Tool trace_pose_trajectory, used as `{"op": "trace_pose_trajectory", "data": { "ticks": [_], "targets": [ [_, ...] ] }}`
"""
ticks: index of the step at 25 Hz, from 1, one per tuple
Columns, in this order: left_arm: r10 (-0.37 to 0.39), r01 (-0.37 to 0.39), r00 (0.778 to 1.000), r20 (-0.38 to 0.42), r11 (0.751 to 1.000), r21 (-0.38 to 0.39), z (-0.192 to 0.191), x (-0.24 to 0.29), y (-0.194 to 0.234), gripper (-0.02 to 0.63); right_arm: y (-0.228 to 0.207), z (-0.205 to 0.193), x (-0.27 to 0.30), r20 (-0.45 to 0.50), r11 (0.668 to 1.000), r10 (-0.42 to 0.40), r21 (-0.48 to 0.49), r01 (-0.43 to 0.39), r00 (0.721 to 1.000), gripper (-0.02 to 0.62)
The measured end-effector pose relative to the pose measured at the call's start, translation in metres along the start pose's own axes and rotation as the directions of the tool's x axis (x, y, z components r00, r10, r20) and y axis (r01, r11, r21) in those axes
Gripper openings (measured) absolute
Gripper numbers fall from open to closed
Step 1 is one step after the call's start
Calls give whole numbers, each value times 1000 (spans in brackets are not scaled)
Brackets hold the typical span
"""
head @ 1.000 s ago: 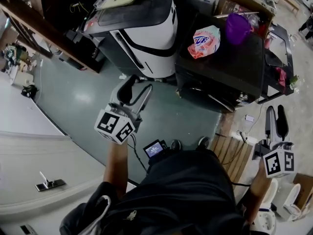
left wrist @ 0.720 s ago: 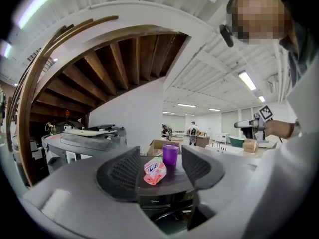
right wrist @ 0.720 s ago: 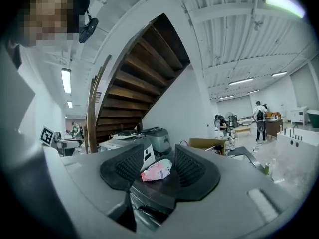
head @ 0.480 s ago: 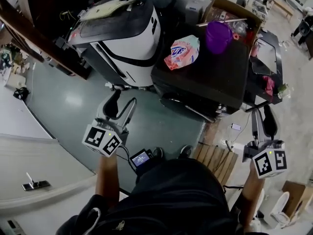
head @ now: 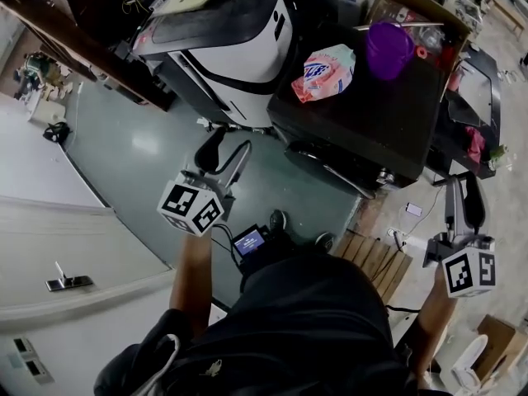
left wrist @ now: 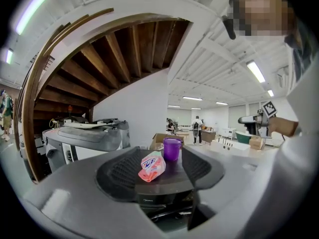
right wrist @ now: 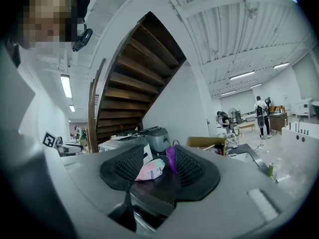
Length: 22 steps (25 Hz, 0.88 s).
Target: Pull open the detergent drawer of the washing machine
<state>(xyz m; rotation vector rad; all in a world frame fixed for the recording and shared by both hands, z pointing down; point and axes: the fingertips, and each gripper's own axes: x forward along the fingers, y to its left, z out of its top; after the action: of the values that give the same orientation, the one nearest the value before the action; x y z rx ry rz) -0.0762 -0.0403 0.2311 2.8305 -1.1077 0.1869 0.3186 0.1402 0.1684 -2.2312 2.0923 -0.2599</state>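
1. the black washing machine (head: 388,114) stands ahead of the person with its front toward them; its detergent drawer cannot be made out on that dark front.
2. a pink bag (head: 323,71) and a purple cup (head: 388,48) sit near each other on top of the washing machine.
3. the left claw (head: 233,139) hangs well short of the washing machine's front, jaws a little apart, holding nothing.
4. the right claw (head: 462,180) hangs off to the right of the washing machine's front, clear of it, jaws likewise a little apart and empty.
5. a white and grey machine (head: 239,48) stands just left of the washing machine.

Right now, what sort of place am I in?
Probably an open workshop or test hall, not a home: a black washing machine out on the floor, an open wooden staircase and long ceiling strip lights.
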Motion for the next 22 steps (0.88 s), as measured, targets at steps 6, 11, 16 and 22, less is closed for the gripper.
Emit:
{"op": "trace_pose_trajectory", "data": {
  "ticks": [6,11,16,22],
  "targets": [
    [-19,18,999,-31,999,-29,-22,28,5,288,-18,-6,-1,-11,999,-45,-4,45,999,192],
    [-58,55,997,-50,997,-57,-41,58,17,288,-17,-11,6,-36,996,-84,-12,83,996,192],
    [-110,100,991,-72,986,-132,-73,90,35,288,-16,-5,15,-51,991,-128,-37,126,990,193],
    [-193,160,974,-118,956,-245,-131,130,53,290,-14,-8,25,-89,983,-179,-66,173,980,193]
  ]
}}
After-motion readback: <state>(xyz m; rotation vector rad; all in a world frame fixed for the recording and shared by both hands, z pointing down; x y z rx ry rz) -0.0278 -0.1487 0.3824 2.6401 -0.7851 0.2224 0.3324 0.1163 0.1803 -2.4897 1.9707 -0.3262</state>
